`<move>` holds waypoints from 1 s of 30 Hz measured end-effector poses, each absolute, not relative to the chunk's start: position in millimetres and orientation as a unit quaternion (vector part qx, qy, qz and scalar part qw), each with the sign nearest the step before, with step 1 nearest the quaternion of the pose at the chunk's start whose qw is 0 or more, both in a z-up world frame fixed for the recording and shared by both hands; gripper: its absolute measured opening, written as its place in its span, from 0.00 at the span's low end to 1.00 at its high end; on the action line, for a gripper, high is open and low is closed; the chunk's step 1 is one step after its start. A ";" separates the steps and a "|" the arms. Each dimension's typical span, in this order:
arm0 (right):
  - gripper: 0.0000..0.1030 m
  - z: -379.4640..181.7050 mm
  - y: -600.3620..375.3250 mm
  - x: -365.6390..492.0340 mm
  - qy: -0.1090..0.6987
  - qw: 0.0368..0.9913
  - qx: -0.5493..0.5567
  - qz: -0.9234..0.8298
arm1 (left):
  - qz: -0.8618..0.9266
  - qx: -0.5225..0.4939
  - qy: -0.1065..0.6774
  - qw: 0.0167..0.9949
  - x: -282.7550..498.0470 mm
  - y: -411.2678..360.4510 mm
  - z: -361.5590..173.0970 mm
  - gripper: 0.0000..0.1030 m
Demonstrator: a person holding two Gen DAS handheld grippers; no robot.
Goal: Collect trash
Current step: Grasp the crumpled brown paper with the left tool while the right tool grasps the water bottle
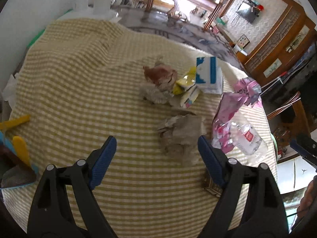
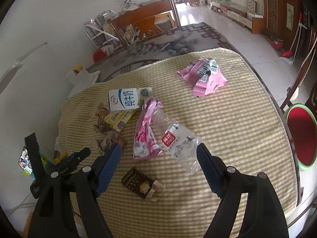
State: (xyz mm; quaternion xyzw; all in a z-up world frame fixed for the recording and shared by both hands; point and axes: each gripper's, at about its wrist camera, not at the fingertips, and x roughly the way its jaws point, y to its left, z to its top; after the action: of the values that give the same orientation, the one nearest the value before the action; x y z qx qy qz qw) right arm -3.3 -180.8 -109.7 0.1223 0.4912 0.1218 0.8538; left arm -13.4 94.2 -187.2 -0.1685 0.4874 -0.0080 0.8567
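Observation:
Trash lies on a yellow checked tablecloth (image 2: 227, 130). My left gripper (image 1: 157, 154) is open above the cloth, and a crumpled grey-brown paper (image 1: 182, 134) lies just ahead between its fingertips, untouched. Beyond it are a brown paper wad (image 1: 160, 73), a yellow wrapper (image 1: 186, 87), a blue-and-white milk carton (image 1: 209, 73), a pink wrapper (image 1: 233, 107) and a crushed clear bottle (image 1: 245, 136). My right gripper (image 2: 159, 158) is open over the pink wrapper (image 2: 146, 132) and the bottle (image 2: 178, 140), whose end lies by the right fingertip. A small dark carton (image 2: 140, 182) lies below it.
A second pink bag (image 2: 204, 77) lies at the far side of the cloth. A red basin with a green rim (image 2: 301, 136) stands off the table's right edge. A phone on a stand (image 2: 25, 160) and colourful toys (image 1: 17, 144) are at the left. The floor rug (image 2: 178, 39) lies beyond.

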 end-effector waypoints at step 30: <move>0.54 -203.2 -161.6 63.6 0.581 0.805 -0.019 0.120 | -0.072 -0.132 0.521 0.840 -5.2 69.2 -190.1 0.27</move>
State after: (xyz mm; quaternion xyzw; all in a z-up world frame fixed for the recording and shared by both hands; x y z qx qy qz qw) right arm 63.6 -161.6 -203.2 -0.0186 0.5811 0.1196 0.8048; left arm -5.2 69.2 -190.1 -0.1319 0.5209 -0.0719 0.8403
